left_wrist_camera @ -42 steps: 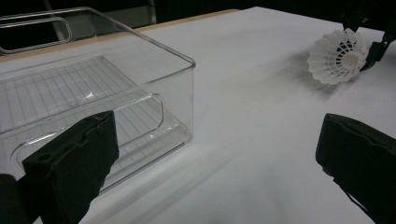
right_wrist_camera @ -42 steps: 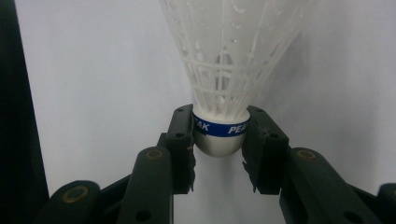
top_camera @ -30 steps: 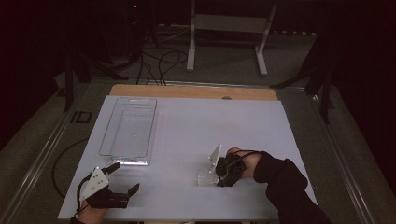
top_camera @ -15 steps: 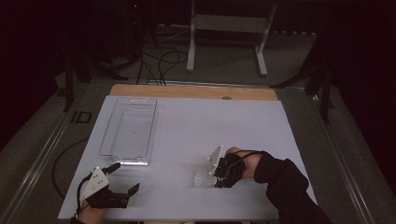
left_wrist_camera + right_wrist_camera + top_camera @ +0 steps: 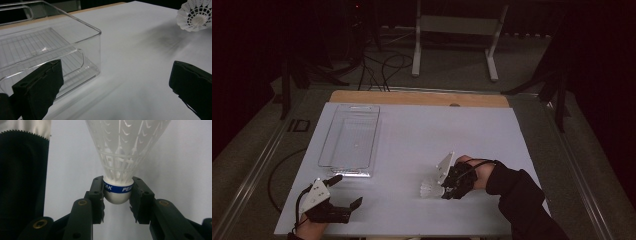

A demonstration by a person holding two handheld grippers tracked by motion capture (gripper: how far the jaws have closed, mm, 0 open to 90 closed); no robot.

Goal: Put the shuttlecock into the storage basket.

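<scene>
Because the right gripper [image 5: 117, 195] clamps the shuttlecock [image 5: 120, 157] by its cork near the table's [image 5: 412, 130] right edge, we keep the feathers unharmed; our left gripper [image 5: 346, 191] waits open (near the clear tray [image 5: 349, 142]).

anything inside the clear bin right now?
Nothing visible inside the clear bin: only its ribbed floor shows through the walls. In the left gripper view, the left claw covers part of the near end. The shuttlecock is outside it, clamped in the right claw.

A clear bin [image 5: 349, 141] rests on the white table [image 5: 422, 130].
</scene>
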